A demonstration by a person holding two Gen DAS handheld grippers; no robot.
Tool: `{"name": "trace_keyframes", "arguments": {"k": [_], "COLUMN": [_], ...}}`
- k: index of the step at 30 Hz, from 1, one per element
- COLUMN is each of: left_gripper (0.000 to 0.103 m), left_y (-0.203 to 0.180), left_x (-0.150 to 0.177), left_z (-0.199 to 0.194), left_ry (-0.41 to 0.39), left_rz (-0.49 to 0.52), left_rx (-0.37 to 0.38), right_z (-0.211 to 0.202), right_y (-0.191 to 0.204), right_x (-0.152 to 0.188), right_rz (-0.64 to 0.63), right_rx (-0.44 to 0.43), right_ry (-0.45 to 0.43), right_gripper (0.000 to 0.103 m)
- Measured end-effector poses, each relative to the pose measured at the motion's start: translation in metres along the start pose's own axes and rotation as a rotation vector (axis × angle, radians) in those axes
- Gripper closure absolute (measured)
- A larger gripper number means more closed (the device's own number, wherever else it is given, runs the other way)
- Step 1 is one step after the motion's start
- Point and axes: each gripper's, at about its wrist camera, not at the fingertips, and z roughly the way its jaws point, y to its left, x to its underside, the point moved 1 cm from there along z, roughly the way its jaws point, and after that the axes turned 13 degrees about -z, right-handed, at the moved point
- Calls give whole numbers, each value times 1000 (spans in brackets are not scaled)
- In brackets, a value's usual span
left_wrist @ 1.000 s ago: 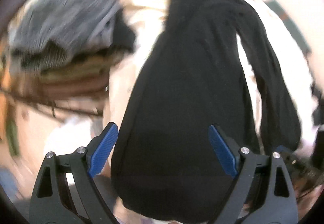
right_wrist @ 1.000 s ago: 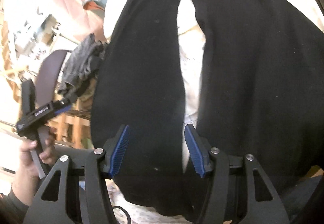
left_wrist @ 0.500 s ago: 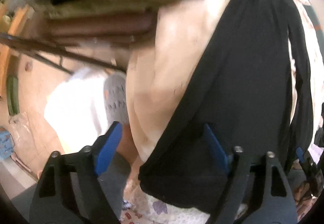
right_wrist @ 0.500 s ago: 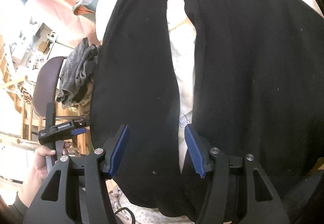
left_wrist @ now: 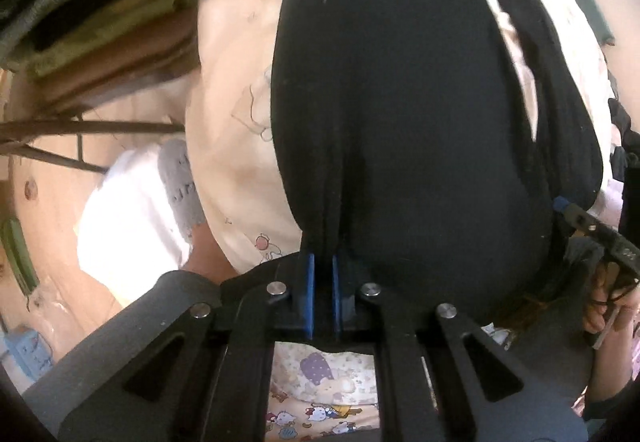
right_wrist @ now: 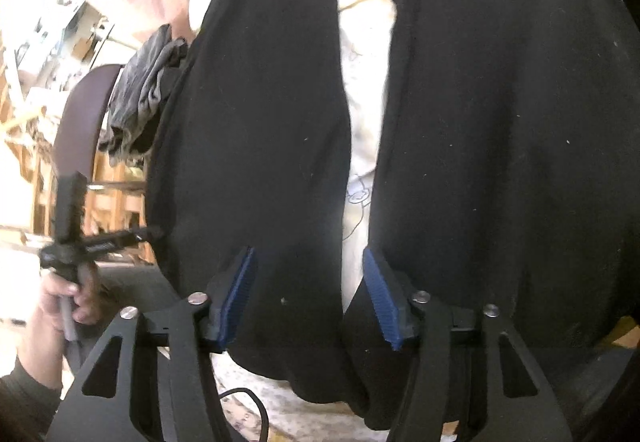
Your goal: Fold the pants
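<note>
The pants, black, are spread on a pale sheet ahead of both tools, the two legs running away from the jaws with a strip of sheet showing between them. A pinch of fabric at the near hem is clamped in the left gripper; its jaws have just been closing and now stand almost together, with cloth bunched in ridges between the blue pads. The right gripper is seen about half open, its jaws having just been closing too; one leg's hem lies between the pads, but no press on the cloth can be seen.

A thin pinch is judged the main risk: only the top layer may be caught, so the lower layer would be left behind when lifted. If the right jaws are not closed before the lift, the hem would likely be dragged askew. The sheet might also be nipped together with the fabric.

Cartoon prints are seen on the cloth under the left tool. Grey marks on a white garment to its left cannot be read.
</note>
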Motion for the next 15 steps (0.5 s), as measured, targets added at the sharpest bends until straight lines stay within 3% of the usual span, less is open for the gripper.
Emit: {"name": "trace_keyframes", "arguments": {"k": [5, 10, 12, 13, 15], "left_gripper": [99, 99, 99, 99, 99], "left_y": [-1, 6, 3, 1, -3], "left_x": [4, 2, 5, 6, 7], "left_z": [-28, -32, -36, -37, -40], "left_ry": [-83, -100, -107, -113, -132], "left_rz": [-2, -24, -11, 2, 19], "left_rx": [20, 24, 21, 18, 18], "right_z": [15, 22, 19, 20, 16], "right_y": [3, 7, 10, 10, 14], "right_x": [-6, 3, 12, 15, 19], "right_rz": [-20, -53, -47, -50, -84], "right_rx": [16, 63, -3, -13, 10], "right_ry": [34, 113, 130, 142, 117], "right_gripper": [57, 60, 92, 99, 99]}}
